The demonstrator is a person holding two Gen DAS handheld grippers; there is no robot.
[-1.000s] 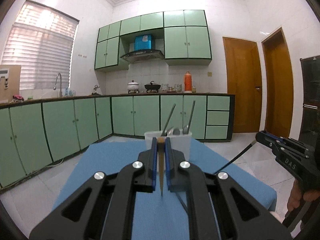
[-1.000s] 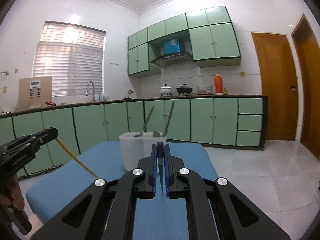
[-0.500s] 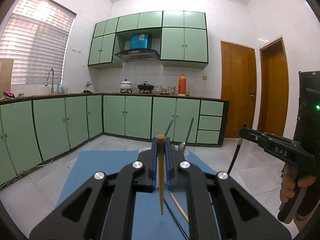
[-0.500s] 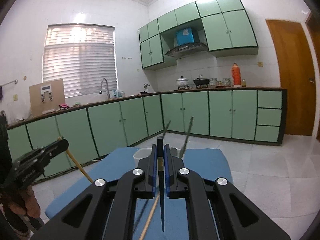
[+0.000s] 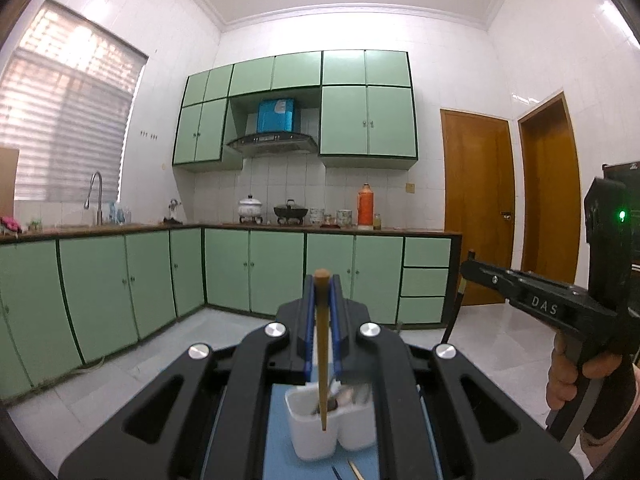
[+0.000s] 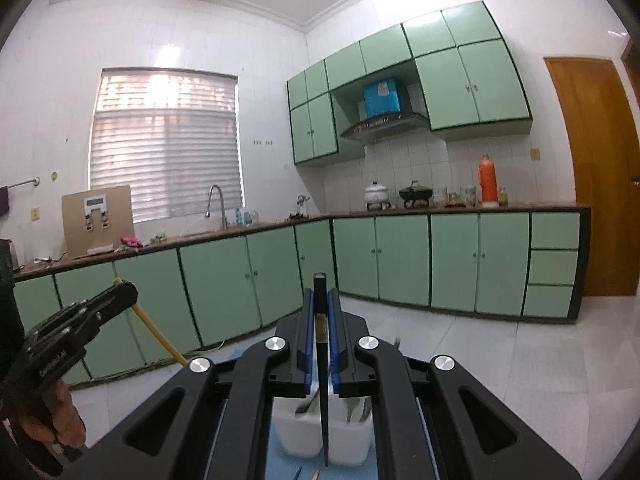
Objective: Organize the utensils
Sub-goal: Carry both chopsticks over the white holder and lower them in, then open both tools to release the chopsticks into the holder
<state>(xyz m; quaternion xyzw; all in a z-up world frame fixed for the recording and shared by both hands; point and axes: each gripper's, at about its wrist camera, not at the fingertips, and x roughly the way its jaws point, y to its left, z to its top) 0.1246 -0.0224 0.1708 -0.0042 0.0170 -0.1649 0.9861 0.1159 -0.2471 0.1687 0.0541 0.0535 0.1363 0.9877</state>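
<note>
Because each chopstick is pinched near its upper end and hangs point-down, both pieces present as thin, stiff, light rods that will swing or twist at the least slack in the grip. The wooden chopstick (image 5: 322, 344) sits clamped between the blue pads of the left tool (image 5: 321, 320), its tip hanging in front of the white holder (image 5: 316, 436). The black chopstick (image 6: 321, 368) is clamped likewise in the right tool (image 6: 320, 332), its point hanging in front of the same holder (image 6: 296, 436). Judged from finish, the black one is lacquered and the more slippery; the wooden one offers better friction. A hold nearer mid-length would steady either, but the present high hold leaves the tips free to enter the holder. The holder is a light plastic tub of two joined compartments, already carrying metal utensils (image 5: 352, 394) that are blurred; a sideways knock could tip it. It stands on a blue mat (image 5: 280, 440) over the bench, where two further chopstick ends (image 5: 354, 470) lie just beside it. Which compartment each tip lines up with cannot be determined.
</note>
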